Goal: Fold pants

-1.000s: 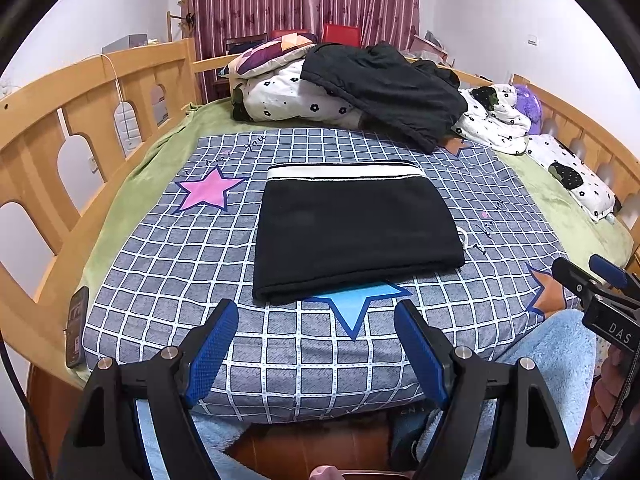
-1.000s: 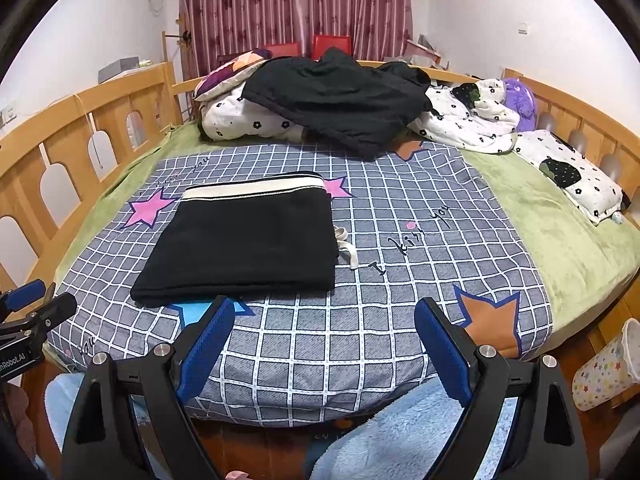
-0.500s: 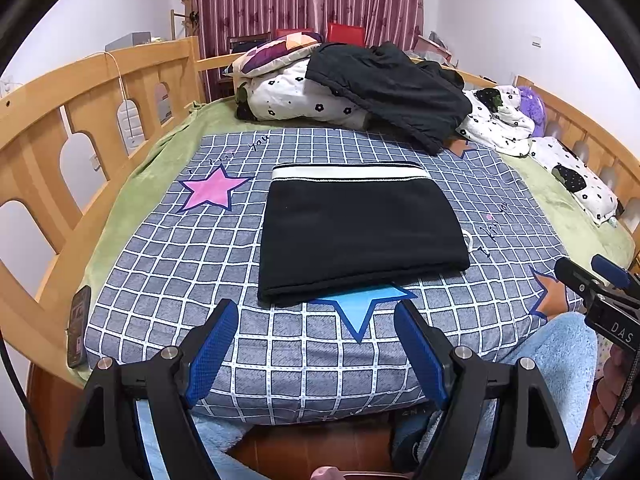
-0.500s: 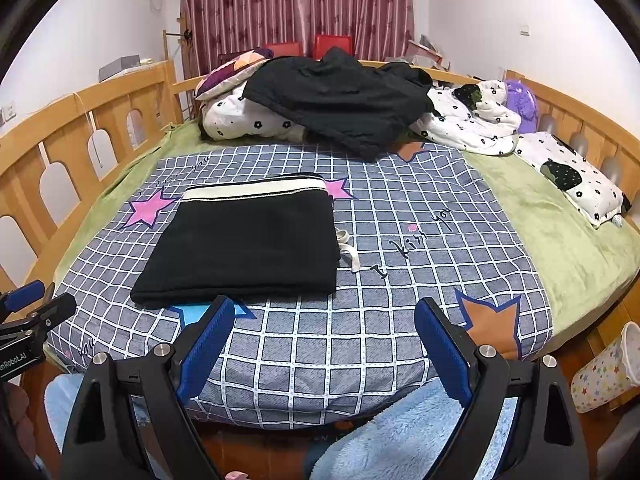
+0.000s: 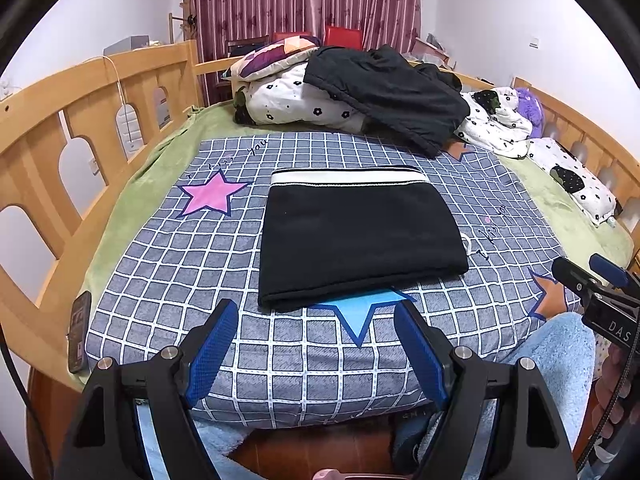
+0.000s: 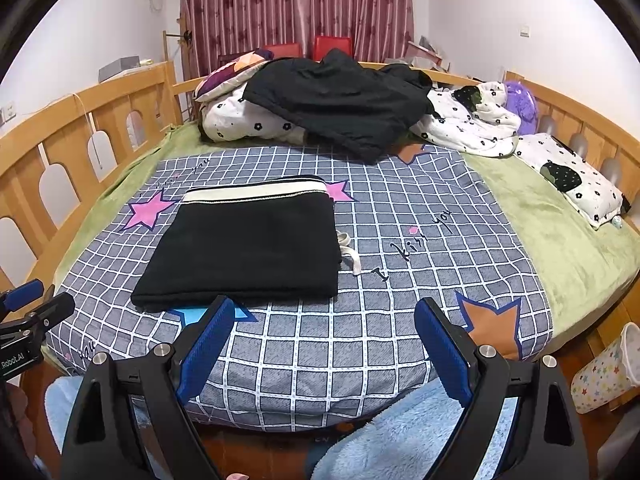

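- Judging the fold comes first: the pants (image 5: 360, 240) lie as a flat black rectangle on the checked bedspread (image 5: 168, 264), edges roughly square, so the step in hand looks like a last check, not another fold.
- Checking well means looking along each side for a layer that sticks out; the near edge looks even from both views, and the white waistband (image 6: 256, 194) runs straight along the far edge.
- Tucking is the one tidy-up I would suggest: a white drawstring (image 6: 349, 254) pokes out from the pants' right edge, and a light pinch could push it under.
- Keeping both tools off the cloth otherwise seems wise, since a drag could pull the layers apart.
- Sitting ahead of the left gripper (image 5: 316, 344), the pants are centred between its jaws and apart from the tips, with a blue star (image 5: 362, 312) between.
- Sitting ahead and left of the right gripper (image 6: 324, 344), the pants have their near edge just beyond its left finger; nothing lies between the jaws but bedspread.
- Standing wide apart, both pairs of jaws hold nothing.
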Demonstrator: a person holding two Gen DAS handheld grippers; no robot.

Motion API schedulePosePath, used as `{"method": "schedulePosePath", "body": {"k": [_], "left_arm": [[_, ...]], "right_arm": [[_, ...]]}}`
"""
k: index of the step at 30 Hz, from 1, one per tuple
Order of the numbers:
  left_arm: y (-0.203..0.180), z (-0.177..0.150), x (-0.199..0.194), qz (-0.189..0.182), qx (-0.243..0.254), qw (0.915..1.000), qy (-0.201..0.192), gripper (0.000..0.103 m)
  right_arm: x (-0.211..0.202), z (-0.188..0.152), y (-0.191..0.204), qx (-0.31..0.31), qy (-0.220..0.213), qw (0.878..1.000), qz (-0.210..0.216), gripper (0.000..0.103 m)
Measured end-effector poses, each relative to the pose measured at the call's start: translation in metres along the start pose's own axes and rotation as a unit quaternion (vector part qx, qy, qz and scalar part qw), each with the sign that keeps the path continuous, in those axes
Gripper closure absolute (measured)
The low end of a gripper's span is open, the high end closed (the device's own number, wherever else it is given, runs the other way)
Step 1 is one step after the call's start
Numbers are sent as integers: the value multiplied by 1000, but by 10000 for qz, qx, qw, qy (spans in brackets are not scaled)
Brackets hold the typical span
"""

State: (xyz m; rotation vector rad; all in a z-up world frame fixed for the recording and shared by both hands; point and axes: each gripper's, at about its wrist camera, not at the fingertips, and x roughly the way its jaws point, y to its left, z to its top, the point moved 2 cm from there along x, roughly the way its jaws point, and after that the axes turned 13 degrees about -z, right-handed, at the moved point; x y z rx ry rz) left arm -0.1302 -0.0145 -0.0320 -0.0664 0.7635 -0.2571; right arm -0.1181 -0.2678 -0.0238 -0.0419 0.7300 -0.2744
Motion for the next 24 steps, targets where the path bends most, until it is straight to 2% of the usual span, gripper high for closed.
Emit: {"method": "schedulePosePath", "body": {"k": [24], "left_arm": [[10,5,9,64,-29,10000,-28,23]], "right_arm": [[3,6,4,4,-20,10000,-63,13]]}}
